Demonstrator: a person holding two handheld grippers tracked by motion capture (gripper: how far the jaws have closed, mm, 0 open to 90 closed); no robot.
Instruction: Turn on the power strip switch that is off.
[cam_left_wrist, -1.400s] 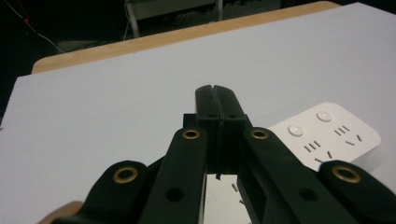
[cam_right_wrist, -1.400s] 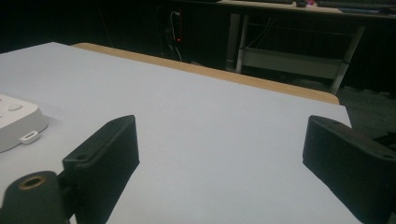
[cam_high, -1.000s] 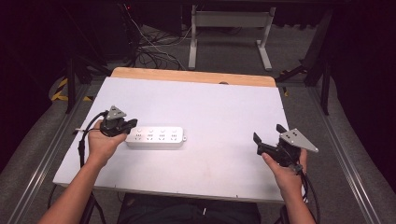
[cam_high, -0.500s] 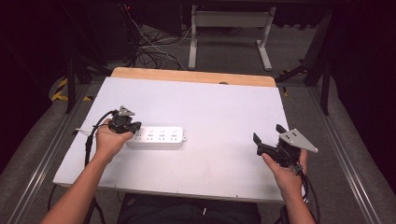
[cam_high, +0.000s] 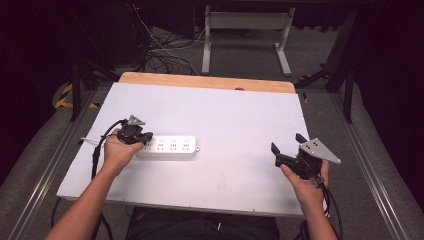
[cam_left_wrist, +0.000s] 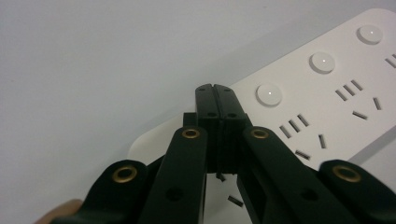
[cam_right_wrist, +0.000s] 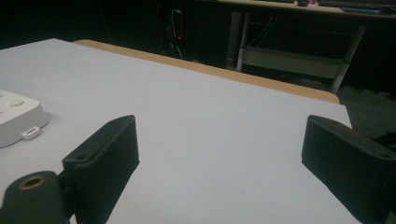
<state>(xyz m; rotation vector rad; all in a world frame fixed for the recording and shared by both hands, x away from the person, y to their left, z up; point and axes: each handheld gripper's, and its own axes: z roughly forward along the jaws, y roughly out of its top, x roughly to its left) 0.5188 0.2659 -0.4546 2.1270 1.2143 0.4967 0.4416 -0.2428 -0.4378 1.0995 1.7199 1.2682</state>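
Power strip (cam_high: 168, 147) lies flat on the white table (cam_high: 235, 110), left of centre, long side running across; row of round switch buttons along its far edge, sockets below.

Change over the last second: the left gripper (cam_high: 135, 135) has come in from just off the strip's left end to sit over that end. In the left gripper view its jaws are pressed together with nothing between them, the closed tip (cam_left_wrist: 215, 93) on or just above the strip's top face, beside the nearest round button (cam_left_wrist: 269, 93). We cannot tell whether the tip is actually touching the plastic.

Right gripper (cam_high: 290, 150) has not moved: held near the table's right edge, well apart from the strip, jaws spread wide and empty. In its own view the strip's end (cam_right_wrist: 18, 116) shows far off to one side.

Our reading: the closed tip is being used as a poker, and we judge a press on the first switch button is the step in hand. The press itself looks not yet made.
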